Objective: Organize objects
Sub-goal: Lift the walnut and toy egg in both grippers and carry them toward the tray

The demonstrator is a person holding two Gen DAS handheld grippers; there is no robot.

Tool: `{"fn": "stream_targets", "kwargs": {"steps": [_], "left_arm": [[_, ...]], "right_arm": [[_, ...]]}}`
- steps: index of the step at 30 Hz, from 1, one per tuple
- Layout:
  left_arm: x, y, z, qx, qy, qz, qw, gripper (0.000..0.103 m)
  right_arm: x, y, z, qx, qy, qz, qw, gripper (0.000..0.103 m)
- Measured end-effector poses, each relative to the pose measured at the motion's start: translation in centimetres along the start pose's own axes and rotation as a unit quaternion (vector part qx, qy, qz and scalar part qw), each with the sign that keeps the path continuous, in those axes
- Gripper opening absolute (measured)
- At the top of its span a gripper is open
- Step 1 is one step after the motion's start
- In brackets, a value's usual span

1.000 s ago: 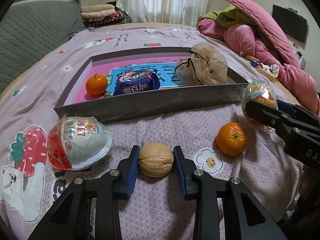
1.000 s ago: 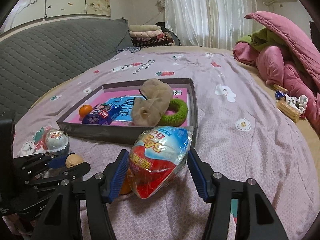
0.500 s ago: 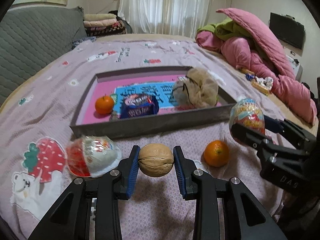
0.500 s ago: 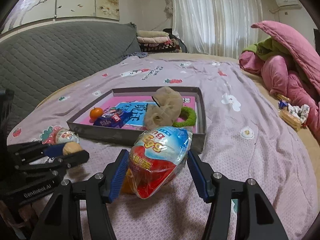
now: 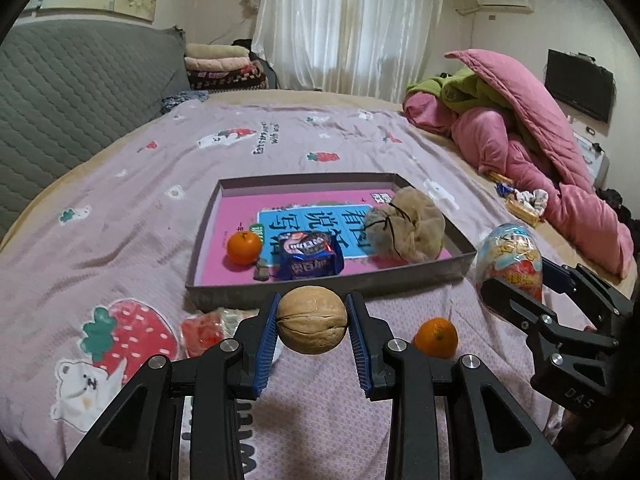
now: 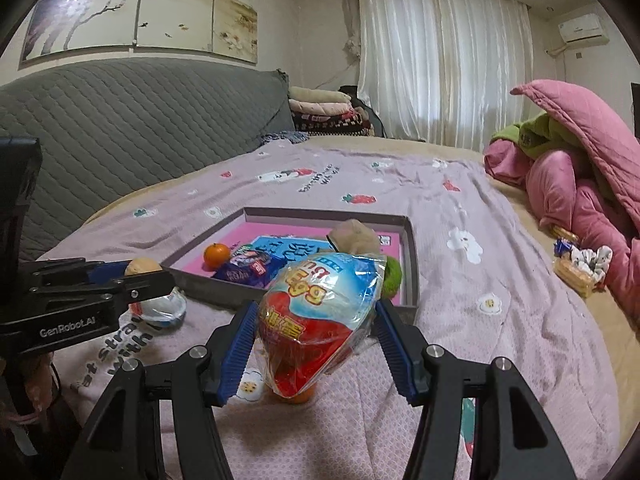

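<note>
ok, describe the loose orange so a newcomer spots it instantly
Find the shallow grey tray on the purple bedsheet. On the sheet just outside its near wall, toward the right corner, sits the loose orange. Unlike the other orange, it lies outside the tray, and no tongs hold it.

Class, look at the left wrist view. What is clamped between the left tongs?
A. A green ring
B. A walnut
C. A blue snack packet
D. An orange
B. The left tongs are shut on the walnut, with a blue pad pressed to each side of its shell; the loose orange lies on the bedspread and the blue snack packet sits in the tray.
</note>
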State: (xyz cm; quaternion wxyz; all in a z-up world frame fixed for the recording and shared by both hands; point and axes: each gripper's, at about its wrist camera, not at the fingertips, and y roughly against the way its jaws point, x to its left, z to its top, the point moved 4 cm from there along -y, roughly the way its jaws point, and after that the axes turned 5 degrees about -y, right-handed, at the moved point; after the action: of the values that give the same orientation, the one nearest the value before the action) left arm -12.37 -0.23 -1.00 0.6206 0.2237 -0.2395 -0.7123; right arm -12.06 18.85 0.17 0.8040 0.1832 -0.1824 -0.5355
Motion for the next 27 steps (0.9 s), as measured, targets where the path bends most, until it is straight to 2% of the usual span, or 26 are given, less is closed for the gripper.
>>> {"fn": "stream_targets", "kwargs": {"steps": [7, 17, 27], "left_arm": [[0.8, 0.8, 1.4, -0.018, -0.002, 0.011, 0.9998, 0.034], [1.6, 0.4, 2.7, -0.028, -0.011, 0.016, 0.9994, 0.034], [3.8, -0.4, 4.2, -0.043, -0.012, 0.024, 0.9987, 0.034]], "right_arm": [[0.9, 0.6, 1.4, -0.01, 0.01, -0.005, 1.0, 0.06], [2.2, 0.6, 4.5, -0.038, 0.013, 0.009, 0.999, 0.06], [2.5, -0.7, 4.9, -0.041, 0.019, 0.01, 0.999, 0.06]]}}
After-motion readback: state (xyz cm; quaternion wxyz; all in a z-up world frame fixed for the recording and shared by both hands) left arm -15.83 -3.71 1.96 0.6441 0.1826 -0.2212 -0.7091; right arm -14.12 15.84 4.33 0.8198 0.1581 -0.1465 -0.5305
